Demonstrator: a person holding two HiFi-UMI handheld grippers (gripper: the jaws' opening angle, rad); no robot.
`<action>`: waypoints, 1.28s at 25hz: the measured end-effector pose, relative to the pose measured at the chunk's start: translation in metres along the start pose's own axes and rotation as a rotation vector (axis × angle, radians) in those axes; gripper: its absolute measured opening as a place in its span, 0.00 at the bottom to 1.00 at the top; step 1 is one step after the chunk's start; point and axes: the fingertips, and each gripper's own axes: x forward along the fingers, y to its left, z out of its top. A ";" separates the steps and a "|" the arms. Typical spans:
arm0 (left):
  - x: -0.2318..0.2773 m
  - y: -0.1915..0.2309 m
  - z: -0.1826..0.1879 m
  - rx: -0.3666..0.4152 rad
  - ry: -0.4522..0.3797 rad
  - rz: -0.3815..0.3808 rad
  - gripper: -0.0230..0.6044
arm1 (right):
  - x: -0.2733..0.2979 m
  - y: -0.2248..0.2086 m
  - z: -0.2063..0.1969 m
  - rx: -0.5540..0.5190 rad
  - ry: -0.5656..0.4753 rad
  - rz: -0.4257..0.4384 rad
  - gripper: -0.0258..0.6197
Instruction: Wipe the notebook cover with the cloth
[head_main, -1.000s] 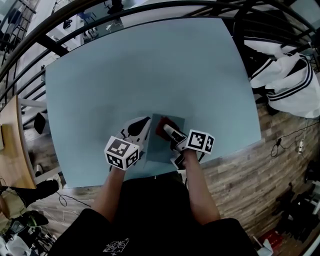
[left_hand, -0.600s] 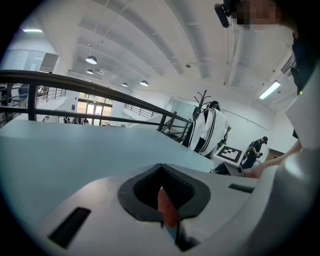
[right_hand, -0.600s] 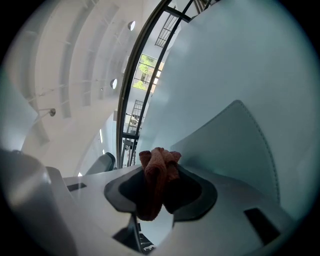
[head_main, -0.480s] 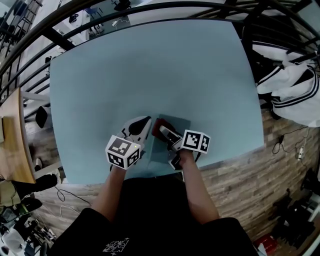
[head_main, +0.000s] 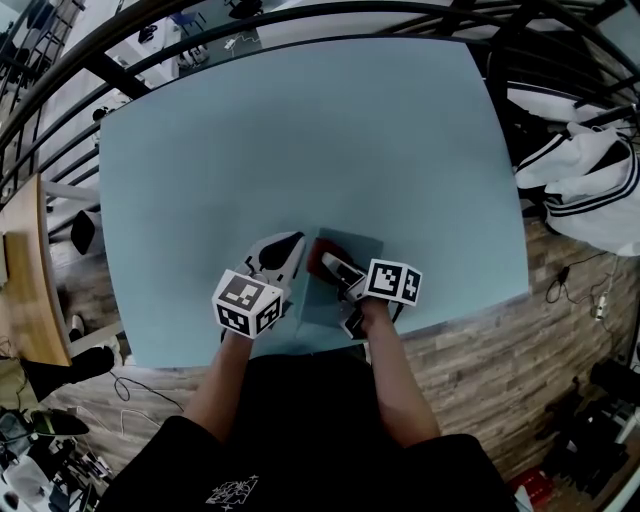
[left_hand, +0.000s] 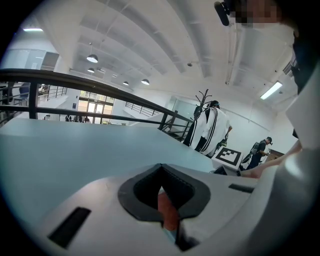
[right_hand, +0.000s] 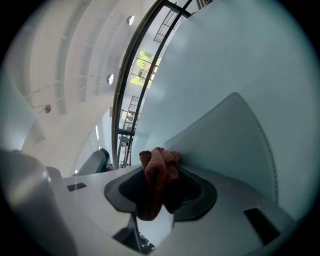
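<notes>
The grey-blue notebook (head_main: 322, 300) lies on the pale blue table (head_main: 300, 130) close to its front edge. My right gripper (head_main: 330, 263) is shut on a bunched red cloth (head_main: 317, 257) and holds it against the cover's far left part. In the right gripper view the cloth (right_hand: 159, 167) pokes out between the right gripper's (right_hand: 161, 175) black pads, with the notebook cover (right_hand: 235, 145) just beyond. My left gripper (head_main: 289, 247) lies at the notebook's left edge. In its own view the left gripper (left_hand: 161, 172) has its jaws together, and the red cloth (left_hand: 167, 212) shows through the gap.
A white jacket with black stripes (head_main: 585, 170) hangs past the table's right side. A dark railing (head_main: 60, 110) runs round the far and left sides. A wooden desk (head_main: 20, 290) stands at the left. Cables lie on the wood floor (head_main: 570, 290).
The right gripper with the cloth has slid slightly left over the cover. The left gripper has stayed at the notebook's left edge.
</notes>
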 end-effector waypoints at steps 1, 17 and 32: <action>0.001 -0.001 0.000 0.001 0.000 -0.003 0.02 | -0.002 -0.001 0.000 0.002 -0.002 -0.002 0.26; 0.011 -0.028 -0.003 0.025 0.015 -0.057 0.02 | -0.050 -0.030 0.010 0.041 -0.083 -0.032 0.26; 0.023 -0.055 -0.005 0.041 0.018 -0.089 0.02 | -0.097 -0.059 0.021 0.078 -0.164 -0.058 0.26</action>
